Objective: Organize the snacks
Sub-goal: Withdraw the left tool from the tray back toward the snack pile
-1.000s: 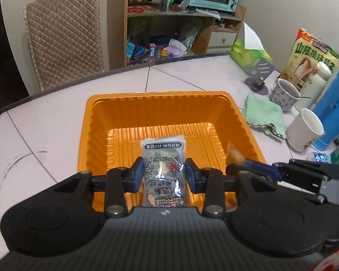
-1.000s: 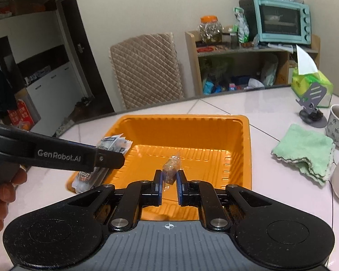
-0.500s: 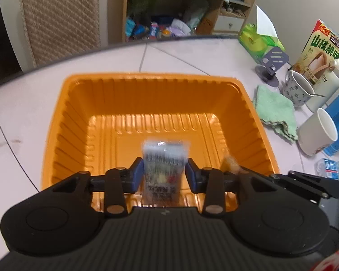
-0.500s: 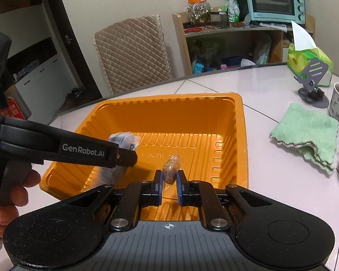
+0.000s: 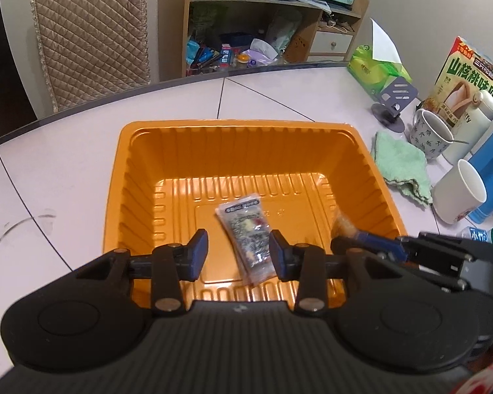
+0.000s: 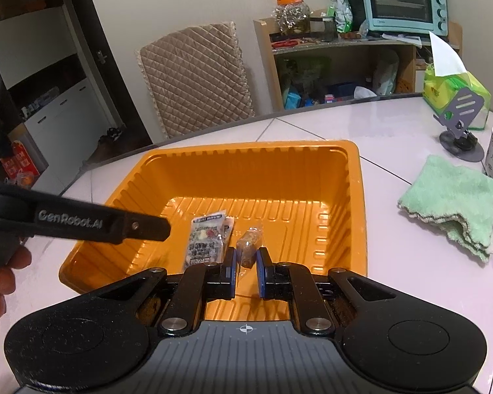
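- Left tongs [image 5: 238, 252] spread wide above the near end of the orange tray [image 5: 141, 177], gripping nothing.
- Between and just beyond those pads, lying flat on the tray floor: grey printed snack packet [image 5: 248, 236], tilted a little.
- Right of that packet, ahead of the right tongs [image 6: 245, 267]: small brown wrapped snack [image 6: 249, 246], seemingly free between pads parted a little; contact hard to judge.
- Right of both tongs, on the white surface [image 6: 394, 262]: folded green cloth [image 6: 453, 203], apart from the tray.
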{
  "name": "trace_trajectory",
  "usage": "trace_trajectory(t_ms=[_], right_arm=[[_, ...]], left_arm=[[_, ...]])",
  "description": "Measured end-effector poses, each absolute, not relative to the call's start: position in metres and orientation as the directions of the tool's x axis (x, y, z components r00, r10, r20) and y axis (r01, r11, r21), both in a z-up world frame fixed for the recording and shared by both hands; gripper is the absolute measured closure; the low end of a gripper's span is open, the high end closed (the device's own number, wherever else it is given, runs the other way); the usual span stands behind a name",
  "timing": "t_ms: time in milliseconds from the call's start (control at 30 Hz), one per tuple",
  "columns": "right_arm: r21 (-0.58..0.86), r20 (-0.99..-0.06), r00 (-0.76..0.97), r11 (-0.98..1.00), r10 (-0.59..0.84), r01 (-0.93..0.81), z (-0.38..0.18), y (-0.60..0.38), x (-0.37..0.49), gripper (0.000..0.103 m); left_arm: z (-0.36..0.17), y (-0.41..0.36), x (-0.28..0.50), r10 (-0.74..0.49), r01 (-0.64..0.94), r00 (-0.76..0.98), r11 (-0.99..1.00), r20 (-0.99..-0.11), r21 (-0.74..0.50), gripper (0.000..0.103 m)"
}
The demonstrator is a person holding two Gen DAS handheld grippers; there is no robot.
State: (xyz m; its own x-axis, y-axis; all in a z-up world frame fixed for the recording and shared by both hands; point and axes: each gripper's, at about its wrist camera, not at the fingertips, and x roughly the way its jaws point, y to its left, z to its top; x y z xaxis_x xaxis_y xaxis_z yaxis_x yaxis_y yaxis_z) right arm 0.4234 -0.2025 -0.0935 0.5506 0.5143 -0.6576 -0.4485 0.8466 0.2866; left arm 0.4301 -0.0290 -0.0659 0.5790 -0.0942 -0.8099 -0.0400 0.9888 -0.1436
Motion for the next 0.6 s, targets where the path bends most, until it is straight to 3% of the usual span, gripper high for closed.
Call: trace_trajectory(t_ms=[233, 367, 400, 600], right_arm=[[0.319, -0.633, 0.563, 0.842, 0.531, -0.436, -0.087, -0.203, 0.424, 0.084], [0.331, -0.618, 0.586, 0.849, 0.525, -0.411, -0.08, -0.211, 0.415, 0.05], [0.339, -0.605, 0.596, 0.848, 0.528, -0.407, -0.077, -0.214, 0.411, 0.046], [0.392, -0.59, 0.599, 0.841, 0.541, -0.373, -0.063, -0.231, 0.392, 0.044]], left_arm=[[-0.062, -0.02, 0.413, -0.095, -0.046, 0.587, 0.988, -0.804, -0.15, 0.066], [-0.057, -0.016, 0.398, -0.095, -0.04, 0.595, 0.988, -0.798, -0.148, 0.065], [-0.056, -0.015, 0.393, -0.098, -0.04, 0.598, 0.988, -0.796, -0.151, 0.065], [-0.045, -0.008, 0.367, -0.098, -0.046, 0.614, 0.986, -0.783, -0.159, 0.062]])
